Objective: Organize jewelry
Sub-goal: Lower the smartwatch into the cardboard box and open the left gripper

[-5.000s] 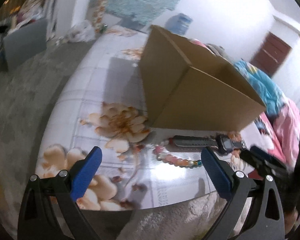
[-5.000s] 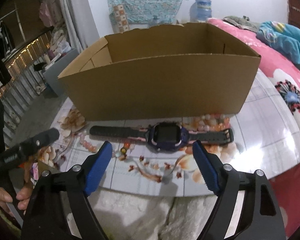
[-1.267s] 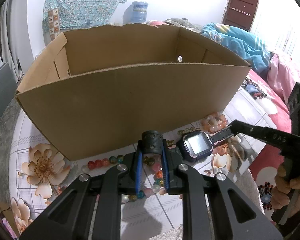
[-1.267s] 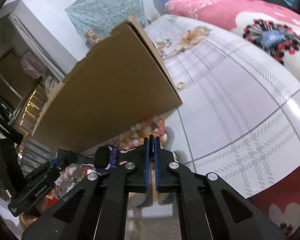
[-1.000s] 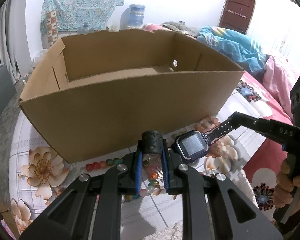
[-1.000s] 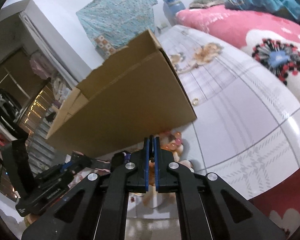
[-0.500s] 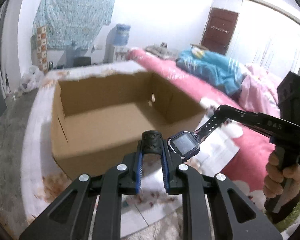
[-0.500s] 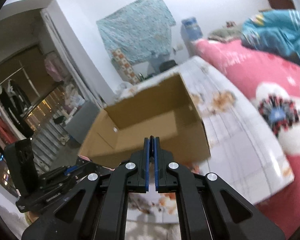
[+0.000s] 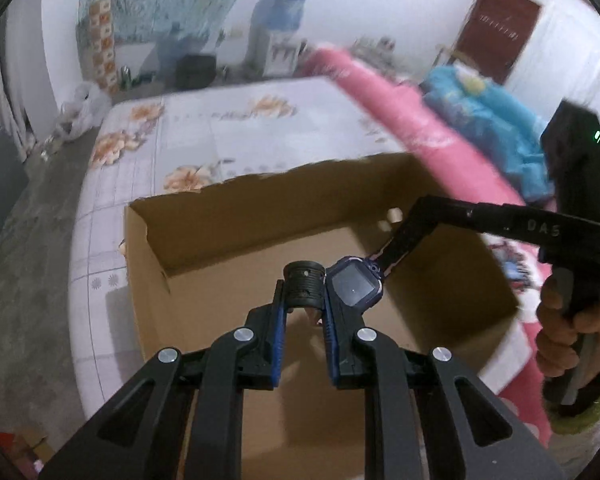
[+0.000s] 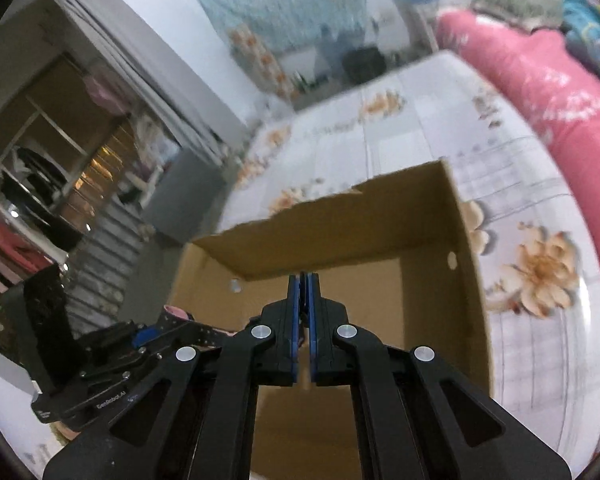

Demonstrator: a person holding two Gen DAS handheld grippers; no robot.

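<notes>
A dark blue smartwatch (image 9: 354, 286) hangs stretched between both grippers above the open, empty cardboard box (image 9: 228, 248). My left gripper (image 9: 303, 302) is shut on the curled black end of one strap (image 9: 304, 282). The other strap runs up to the right, where my right gripper (image 9: 400, 240) pinches it, held by a person's hand (image 9: 568, 320). In the right wrist view the right gripper (image 10: 304, 286) is shut over the box (image 10: 432, 216). The perforated strap (image 10: 204, 334) leads left to the left gripper's body (image 10: 100, 372).
The box stands on a table with a white floral cover (image 9: 188, 140). Pink bedding (image 9: 400, 112) and a blue blanket (image 9: 488, 120) lie to the right. A grey cabinet (image 10: 180, 196) and bare floor (image 9: 28, 260) are to the left.
Both grippers have risen and moved forward with the watch, from in front of the box's near wall to over its open top. The bead bracelet on the table has dropped out of view.
</notes>
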